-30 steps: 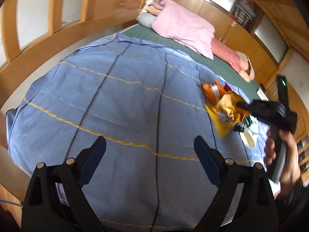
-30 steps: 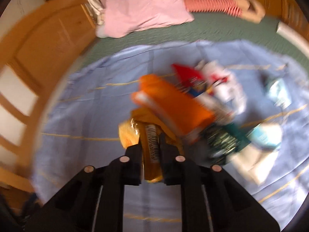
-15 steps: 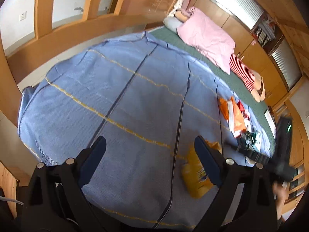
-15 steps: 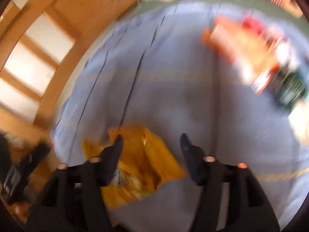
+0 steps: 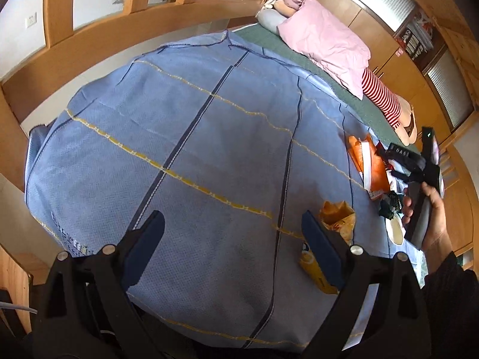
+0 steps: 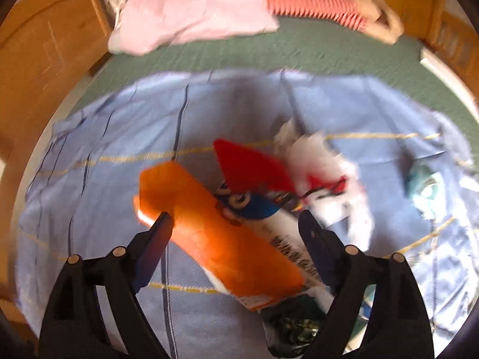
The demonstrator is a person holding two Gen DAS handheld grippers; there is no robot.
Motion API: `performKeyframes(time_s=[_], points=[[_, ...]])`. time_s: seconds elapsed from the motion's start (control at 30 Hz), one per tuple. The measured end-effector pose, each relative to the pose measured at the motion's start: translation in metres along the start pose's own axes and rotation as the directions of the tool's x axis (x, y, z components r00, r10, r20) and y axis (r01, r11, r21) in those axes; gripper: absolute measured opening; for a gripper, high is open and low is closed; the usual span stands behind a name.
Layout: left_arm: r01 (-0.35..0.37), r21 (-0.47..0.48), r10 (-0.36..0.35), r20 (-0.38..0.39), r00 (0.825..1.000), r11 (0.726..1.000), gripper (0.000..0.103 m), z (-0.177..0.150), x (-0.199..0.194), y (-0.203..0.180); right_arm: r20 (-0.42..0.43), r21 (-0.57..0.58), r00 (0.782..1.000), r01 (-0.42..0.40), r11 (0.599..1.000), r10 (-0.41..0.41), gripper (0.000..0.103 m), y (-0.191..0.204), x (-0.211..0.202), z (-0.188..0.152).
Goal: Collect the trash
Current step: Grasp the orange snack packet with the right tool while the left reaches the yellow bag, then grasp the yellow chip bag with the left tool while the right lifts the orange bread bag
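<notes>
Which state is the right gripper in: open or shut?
Open: the right gripper has just been opening; its fingers stand wide above the orange wrapper.

Left gripper (image 5: 233, 230), jaws standing wide apart, is hovering over a blue sheet (image 5: 179, 155). A yellow wrapper (image 5: 332, 233) is lying behind its right finger. At right, a hand (image 5: 431, 215) is holding the right gripper (image 5: 392, 161) above an orange packet (image 5: 368, 161).
</notes>
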State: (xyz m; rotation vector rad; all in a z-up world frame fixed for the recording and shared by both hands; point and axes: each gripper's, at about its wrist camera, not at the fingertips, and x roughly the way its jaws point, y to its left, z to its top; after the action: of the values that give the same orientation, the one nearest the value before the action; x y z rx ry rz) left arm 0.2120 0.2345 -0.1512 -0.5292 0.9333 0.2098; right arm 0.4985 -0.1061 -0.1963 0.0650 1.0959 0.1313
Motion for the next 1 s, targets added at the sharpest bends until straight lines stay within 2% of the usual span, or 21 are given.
performKeyframes(time_s=[0.03, 0.07, 0.1, 0.13, 0.2, 0.37, 0.4, 0.43, 0.5, 0.53, 0.6, 0.63, 0.7, 0.73, 0.77, 0.8, 0.87, 0.9, 0.93, 0.97, 1.0], points=[[0.004, -0.001, -0.004, -0.003, 1.000, 1.000, 0.092, 0.000, 0.000, 0.000, -0.030, -0.018, 0.999, -0.023, 1.000, 0.023, 0.083, 0.004, 0.004, -0.002], [0.003, 0.002, -0.003, -0.003, 1.000, 1.000, 0.092, -0.001, 0.000, -0.001, -0.053, -0.040, 0.998, -0.046, 0.998, 0.044, 0.066, 0.007, 0.007, -0.006], [0.000, 0.005, 0.000, -0.003, 1.000, 1.000, 0.092, -0.001, 0.000, -0.002, -0.059, -0.066, 0.996, -0.072, 0.995, 0.068, 0.031, 0.012, 0.006, -0.011], [-0.004, 0.008, 0.004, -0.002, 1.000, 1.000, 0.092, -0.001, 0.000, -0.003, -0.078, -0.084, 0.992, -0.110, 0.990, 0.104, 0.026, 0.018, 0.005, -0.017], [-0.003, 0.007, 0.003, -0.003, 1.000, 1.000, 0.092, -0.001, 0.001, -0.003, -0.096, -0.096, 0.986, -0.146, 0.985, 0.137, 0.001, 0.029, 0.003, -0.027], [-0.011, 0.000, 0.011, -0.007, 1.000, 1.000, 0.092, -0.002, 0.003, -0.002, -0.099, -0.214, 0.977, -0.207, 0.955, 0.190, 0.001, 0.072, -0.015, -0.047], [-0.013, -0.003, 0.013, -0.008, 1.000, 1.000, 0.092, -0.003, 0.003, -0.002, -0.093, -0.216, 0.978, -0.205, 0.955, 0.189, 0.003, 0.076, -0.017, -0.046], [-0.012, -0.004, 0.012, -0.009, 1.000, 1.000, 0.092, -0.003, 0.003, -0.001, -0.086, -0.190, 0.981, -0.189, 0.964, 0.175, 0.009, 0.078, -0.017, -0.044], [-0.010, -0.003, 0.010, -0.010, 1.000, 1.000, 0.092, -0.003, 0.002, 0.000, -0.087, -0.089, 0.982, -0.173, 0.981, 0.165, 0.066, 0.070, -0.012, -0.041], [-0.012, -0.003, 0.012, -0.008, 1.000, 1.000, 0.092, -0.003, 0.002, 0.000, -0.071, -0.028, 0.986, -0.156, 0.987, 0.154, 0.073, 0.062, -0.007, -0.039], [-0.013, -0.006, 0.013, -0.003, 1.000, 1.000, 0.092, -0.003, 0.001, 0.001, -0.063, 0.062, 0.988, -0.136, 0.989, 0.140, 0.073, 0.049, 0.008, -0.038], [-0.015, -0.006, 0.015, 0.000, 1.000, 1.000, 0.092, -0.002, 0.001, 0.001, -0.079, 0.114, 0.982, -0.162, 0.980, 0.172, 0.073, 0.044, 0.020, -0.039], [-0.022, -0.002, 0.022, -0.001, 1.000, 1.000, 0.092, -0.001, 0.003, 0.001, -0.089, 0.185, 0.969, -0.213, 0.959, 0.232, 0.048, 0.039, 0.034, -0.045], [-0.021, -0.002, 0.021, -0.002, 1.000, 1.000, 0.092, -0.001, 0.003, 0.001, -0.074, 0.185, 0.970, -0.215, 0.959, 0.232, 0.046, 0.043, 0.035, -0.048], [-0.021, -0.002, 0.021, -0.004, 1.000, 1.000, 0.092, 0.000, 0.003, 0.001, -0.059, 0.160, 0.975, -0.203, 0.966, 0.215, 0.036, 0.047, 0.032, -0.048], [-0.022, -0.004, 0.022, -0.005, 1.000, 1.000, 0.092, 0.000, 0.003, 0.001, -0.048, 0.113, 0.979, -0.193, 0.975, 0.199, 0.034, 0.055, 0.026, -0.047], [-0.019, -0.010, 0.019, -0.002, 1.000, 1.000, 0.092, -0.001, 0.002, 0.002, -0.009, -0.053, 0.999, -0.049, 0.997, 0.049, 0.030, 0.079, 0.006, -0.047], [-0.018, -0.011, 0.018, 0.001, 1.000, 1.000, 0.092, 0.000, 0.001, 0.002, 0.029, -0.152, 0.999, 0.047, 0.987, -0.043, 0.029, 0.091, -0.004, -0.050], [-0.021, -0.011, 0.021, 0.003, 1.000, 1.000, 0.092, 0.000, 0.000, 0.002, 0.080, -0.264, 0.984, 0.173, 0.949, -0.157, 0.029, 0.105, -0.014, -0.054], [-0.021, -0.011, 0.021, 0.004, 1.000, 1.000, 0.092, 0.000, 0.000, 0.002, 0.146, -0.382, 0.947, 0.321, 0.867, -0.286, 0.029, 0.120, -0.021, -0.063], [-0.020, -0.012, 0.020, 0.004, 1.000, 1.000, 0.092, 0.000, -0.001, 0.002, 0.218, -0.476, 0.890, 0.456, 0.752, -0.401, 0.029, 0.131, -0.024, -0.075]])
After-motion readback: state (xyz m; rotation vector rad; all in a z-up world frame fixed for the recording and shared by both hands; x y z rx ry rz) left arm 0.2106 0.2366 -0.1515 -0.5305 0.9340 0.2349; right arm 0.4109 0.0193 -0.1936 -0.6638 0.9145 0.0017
